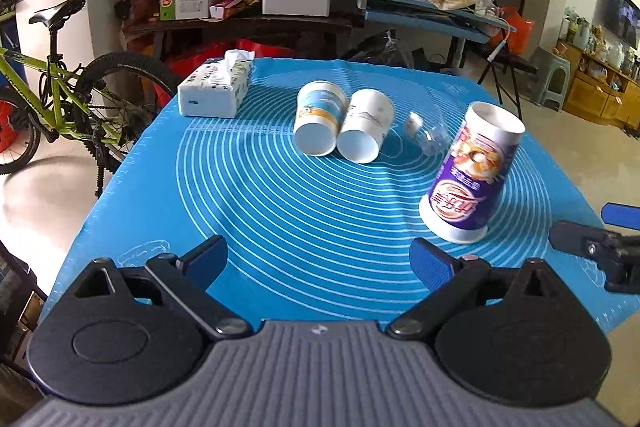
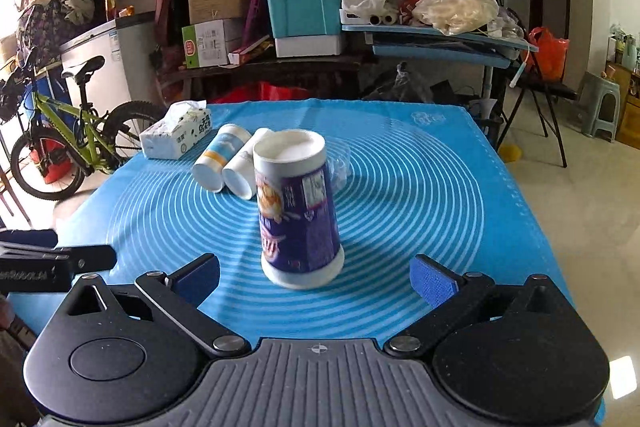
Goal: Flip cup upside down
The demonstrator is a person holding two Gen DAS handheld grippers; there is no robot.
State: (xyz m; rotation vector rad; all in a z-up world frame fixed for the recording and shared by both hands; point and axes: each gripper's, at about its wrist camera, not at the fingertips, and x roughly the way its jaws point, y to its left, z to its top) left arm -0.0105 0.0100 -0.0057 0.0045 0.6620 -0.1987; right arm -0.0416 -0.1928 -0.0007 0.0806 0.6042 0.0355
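Note:
A purple and white paper cup (image 2: 298, 211) stands upside down on the blue mat (image 2: 420, 211), wide rim down and base up, slightly tilted; it also shows in the left wrist view (image 1: 472, 175). My right gripper (image 2: 314, 277) is open, its blue pads just in front of the cup and apart from it. My left gripper (image 1: 318, 259) is open and empty, to the left of the cup. The right gripper's fingers (image 1: 580, 239) show at the right edge of the left wrist view.
Two paper cups lie on their sides mid-mat, one with a blue and orange print (image 1: 318, 119), one white (image 1: 366, 125). A clear plastic cup (image 1: 428, 133) lies beside them. A tissue pack (image 1: 216, 85) sits at the far left. A bicycle (image 1: 52, 99) stands left of the table.

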